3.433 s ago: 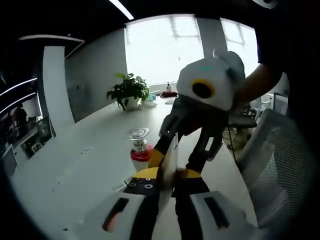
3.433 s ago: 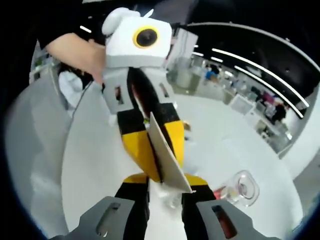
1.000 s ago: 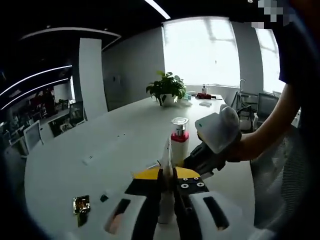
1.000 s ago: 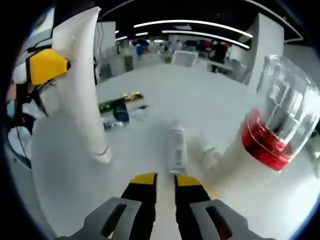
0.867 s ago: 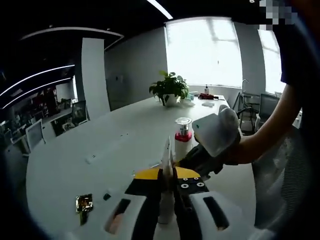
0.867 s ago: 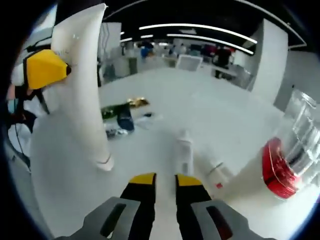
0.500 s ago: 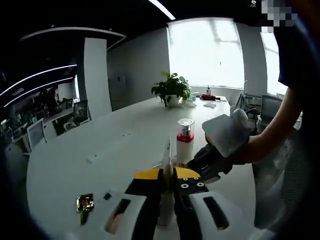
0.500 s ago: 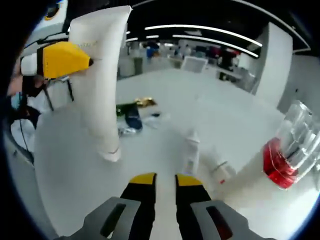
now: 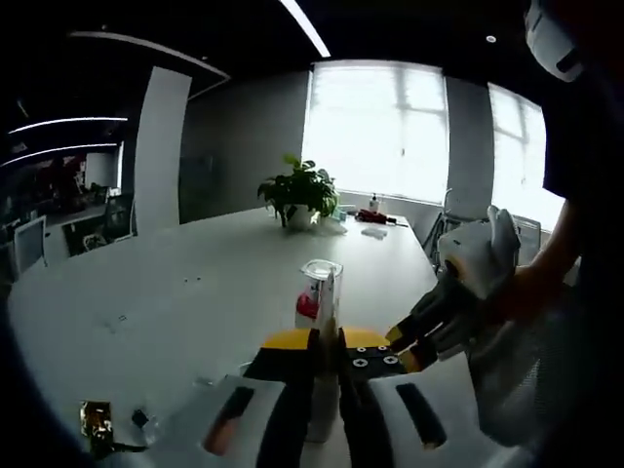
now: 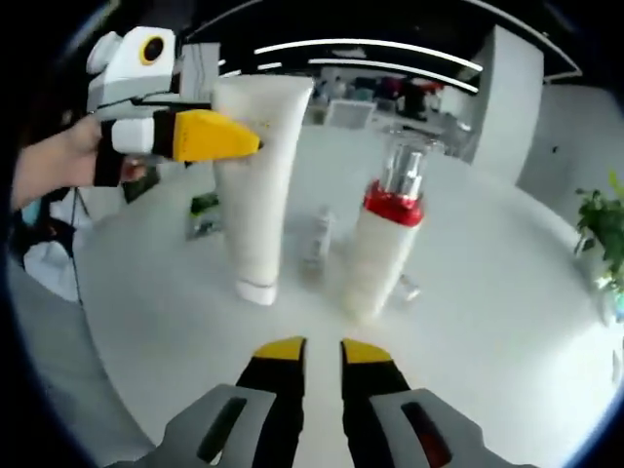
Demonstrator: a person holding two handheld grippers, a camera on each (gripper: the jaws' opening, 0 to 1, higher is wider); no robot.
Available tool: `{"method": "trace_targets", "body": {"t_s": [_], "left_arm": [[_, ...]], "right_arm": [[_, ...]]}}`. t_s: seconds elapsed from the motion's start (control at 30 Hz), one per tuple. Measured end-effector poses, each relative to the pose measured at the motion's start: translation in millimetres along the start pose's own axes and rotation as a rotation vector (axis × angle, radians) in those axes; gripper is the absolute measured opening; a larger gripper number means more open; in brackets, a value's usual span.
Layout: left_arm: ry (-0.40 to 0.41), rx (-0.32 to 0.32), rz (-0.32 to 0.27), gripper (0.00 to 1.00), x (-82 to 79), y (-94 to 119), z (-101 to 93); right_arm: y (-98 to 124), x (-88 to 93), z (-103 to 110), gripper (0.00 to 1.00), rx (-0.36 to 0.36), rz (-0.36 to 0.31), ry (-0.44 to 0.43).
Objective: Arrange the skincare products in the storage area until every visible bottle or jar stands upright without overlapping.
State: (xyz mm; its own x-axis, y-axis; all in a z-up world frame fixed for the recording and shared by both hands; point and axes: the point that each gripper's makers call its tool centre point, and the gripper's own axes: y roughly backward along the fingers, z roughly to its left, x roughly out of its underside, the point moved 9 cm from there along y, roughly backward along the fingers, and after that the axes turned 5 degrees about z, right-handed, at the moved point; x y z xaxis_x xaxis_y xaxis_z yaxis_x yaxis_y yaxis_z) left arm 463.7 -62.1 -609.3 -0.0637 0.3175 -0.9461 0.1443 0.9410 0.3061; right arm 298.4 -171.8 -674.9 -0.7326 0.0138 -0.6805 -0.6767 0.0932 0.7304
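A white tube (image 10: 255, 185) stands cap down on the white table (image 10: 507, 322), and my left gripper (image 10: 229, 136) is shut on its upper part, coming in from the left with yellow jaws. In the left gripper view the tube (image 9: 325, 375) shows edge-on between my own jaws. Just right of the tube stands a white pump bottle (image 10: 382, 244) with a red collar and clear cap, upright; it also shows as the bottle (image 9: 319, 292) beyond the tube. My right gripper (image 10: 314, 353) sits in front of both, shut and holding nothing. A hand holds that right gripper (image 9: 409, 346).
A small white bottle (image 10: 316, 239) lies on its side behind the tube, and another small item (image 10: 406, 287) lies behind the pump bottle. A green packet (image 10: 203, 205) and a gold wrapper (image 9: 95, 417) lie on the table. A potted plant (image 9: 297, 192) stands at the far end.
The right gripper has drawn back from the pump bottle, which now looks smaller and upright beside the tube. The left gripper still holds the tube, now close beside the bottle.
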Motion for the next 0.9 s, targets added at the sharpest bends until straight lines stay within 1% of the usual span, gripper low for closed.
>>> {"method": "trace_targets", "body": {"t_s": [0.1,0.2,0.37,0.43,0.53,0.63,0.77,0.9], "left_arm": [[0.015,0.014,-0.013,0.13,-0.3,-10.1,7.1],[0.013,0.023,-0.016,0.13,0.4,-16.6,11.0],[0.011,0.033,-0.019,0.13,2.6,-22.0,16.3],[0.021,0.039,-0.032,0.13,2.7,-23.3,20.5],[0.023,0.042,-0.047,0.13,2.7,-27.0,26.5],[0.019,0.045,-0.053,0.13,2.2,-29.6,29.0],[0.009,0.052,-0.054,0.13,1.0,-32.0,28.5],[0.024,0.053,-0.068,0.13,0.0,-34.1,28.2]], "right_arm": [[-6.8,5.8,4.8,0.05,-0.005,0.016,-0.019],[-12.4,7.1,14.0,0.05,-0.025,0.021,-0.031],[-20.2,4.0,29.4,0.05,-0.060,0.014,-0.041],[-25.8,2.3,34.5,0.05,-0.074,0.012,-0.038],[-38.1,-1.9,41.7,0.05,-0.095,0.017,-0.034],[-49.1,-9.4,45.8,0.05,-0.101,0.000,-0.051],[-62.9,-18.7,47.4,0.04,-0.097,-0.017,-0.073],[-69.8,-26.0,45.8,0.03,-0.094,-0.040,-0.109]]}}
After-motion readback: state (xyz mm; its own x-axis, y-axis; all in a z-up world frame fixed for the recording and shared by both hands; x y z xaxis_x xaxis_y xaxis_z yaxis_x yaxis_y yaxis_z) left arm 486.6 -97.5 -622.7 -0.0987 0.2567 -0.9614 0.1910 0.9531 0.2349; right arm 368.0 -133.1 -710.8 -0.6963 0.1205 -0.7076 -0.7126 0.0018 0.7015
